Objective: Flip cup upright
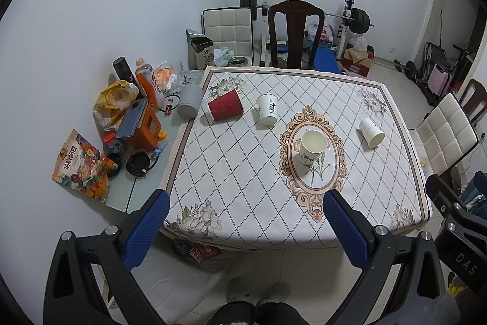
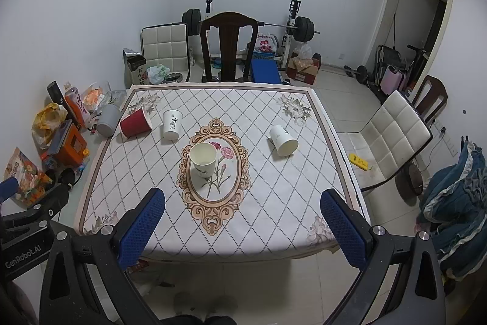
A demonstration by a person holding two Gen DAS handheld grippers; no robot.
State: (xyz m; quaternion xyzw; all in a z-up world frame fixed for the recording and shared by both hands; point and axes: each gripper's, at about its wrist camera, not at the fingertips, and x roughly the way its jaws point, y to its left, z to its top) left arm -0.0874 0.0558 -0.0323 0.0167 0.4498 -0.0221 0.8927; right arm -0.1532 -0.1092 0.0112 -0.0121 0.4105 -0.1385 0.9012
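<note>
Several paper cups sit on a square table [image 1: 243, 203] [image 2: 274, 221] with a diamond-pattern cloth. A white cup [image 1: 312, 146] [image 2: 203, 160] stands upright on the central oval motif. A red cup [image 1: 225, 108] [image 2: 134, 122] lies on its side at the far left. A white cup with black lettering [image 1: 267, 109] [image 2: 171, 125] lies tipped beside it. Another white cup [image 1: 371, 132] [image 2: 283, 140] lies on its side at the right. My left gripper [image 1: 246, 203] and right gripper [image 2: 243, 200] are both open and empty, held above the table's near edge.
A side shelf [image 1: 179, 127] left of the table holds bottles, snack bags, an orange box [image 1: 146, 127] and a grey cup [image 1: 190, 101] [image 2: 107, 120]. A dark wooden chair [image 1: 293, 32] [image 2: 229, 46] stands at the far side, a white padded chair [image 1: 444, 136] [image 2: 392, 139] at the right. Gym gear lines the back wall.
</note>
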